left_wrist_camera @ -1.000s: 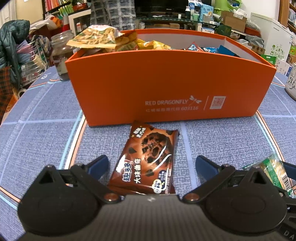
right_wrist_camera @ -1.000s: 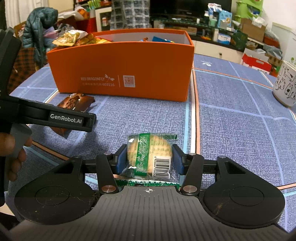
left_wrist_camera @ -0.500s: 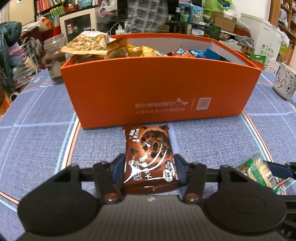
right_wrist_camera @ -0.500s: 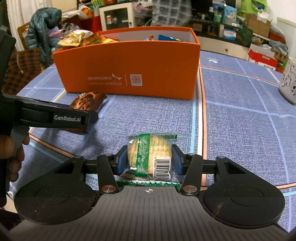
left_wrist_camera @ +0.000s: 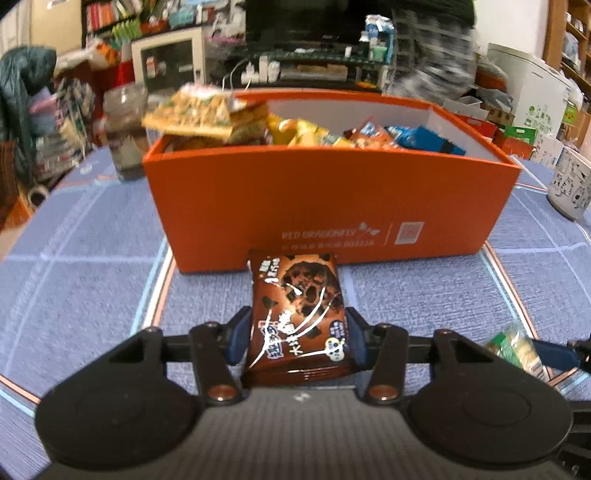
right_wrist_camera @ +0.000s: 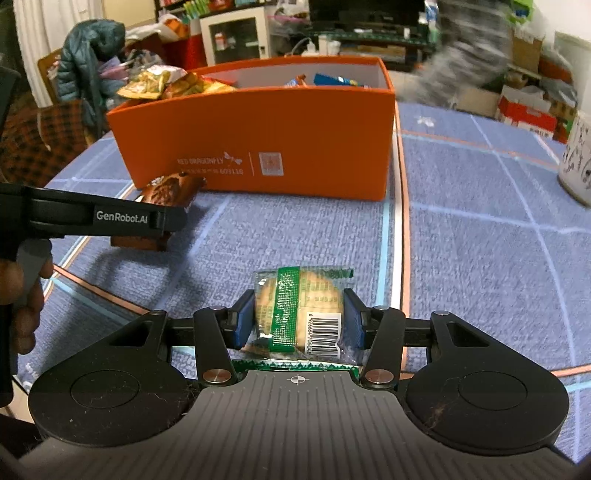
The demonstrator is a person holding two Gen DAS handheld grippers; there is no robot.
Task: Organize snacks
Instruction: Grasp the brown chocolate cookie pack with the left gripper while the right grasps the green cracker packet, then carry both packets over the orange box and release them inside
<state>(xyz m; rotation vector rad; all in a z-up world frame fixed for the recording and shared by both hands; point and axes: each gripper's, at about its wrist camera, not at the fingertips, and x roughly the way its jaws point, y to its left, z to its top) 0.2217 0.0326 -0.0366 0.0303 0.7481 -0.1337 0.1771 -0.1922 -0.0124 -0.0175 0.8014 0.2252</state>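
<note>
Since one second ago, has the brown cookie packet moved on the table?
Yes. The brown cookie packet lay tilted, near the orange box; now the left gripper, whose jaws have just been closing, clamps it, straight and overlapping the box's bottom edge.

Cluttered home: bookshelves [left_wrist_camera: 110, 14], jacket [right_wrist_camera: 88, 55], fridge [left_wrist_camera: 532, 92].

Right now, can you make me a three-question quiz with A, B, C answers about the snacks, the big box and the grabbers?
1. Where is the brown cookie packet?
A. inside the box
B. in front of the box, between the left gripper's fingers
C. under the mug

2. What colour is the box?
A. orange
B. green
C. white

3. What is the right gripper doing?
A. hanging open over nothing
B. shut on a jar
C. shut on the green cracker packet

Answers: 1 B, the packet sits before the box wall with blue pads at both sides. 2 A, its walls are orange. 3 C, both pads press the packet's sides.
</note>
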